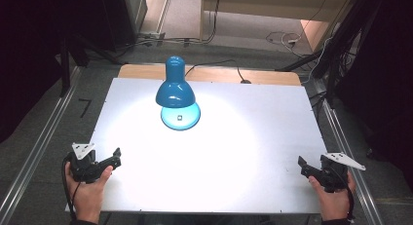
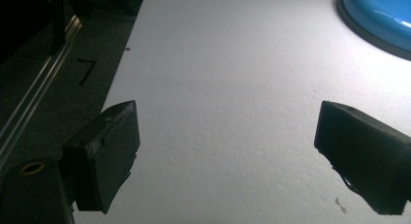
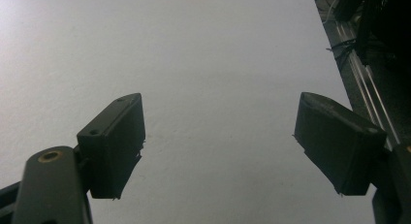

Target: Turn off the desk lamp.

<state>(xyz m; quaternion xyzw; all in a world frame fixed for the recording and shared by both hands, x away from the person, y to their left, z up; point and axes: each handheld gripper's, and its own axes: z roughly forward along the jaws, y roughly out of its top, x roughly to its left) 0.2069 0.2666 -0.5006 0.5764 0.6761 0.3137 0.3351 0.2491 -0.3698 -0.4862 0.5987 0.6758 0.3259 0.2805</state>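
Desk lamp (image 1: 176,93): glossy blue, dome shade tipped over its round base, lit; far centre of white table (image 1: 253,152).
Writing: none legible.
Left gripper (image 1: 113,159): jaws wide apart, holding nothing.
Right gripper (image 1: 303,166): jaws wide apart, holding nothing.

We see a glossy blue metal desk lamp (image 1: 176,91) standing upright toward the far middle of the white table (image 1: 243,152). Its bell-shaped shade tilts down over its round blue base (image 1: 187,119), and it is lit, casting a bright pool across the tabletop. A black cable (image 1: 219,65) trails behind it.
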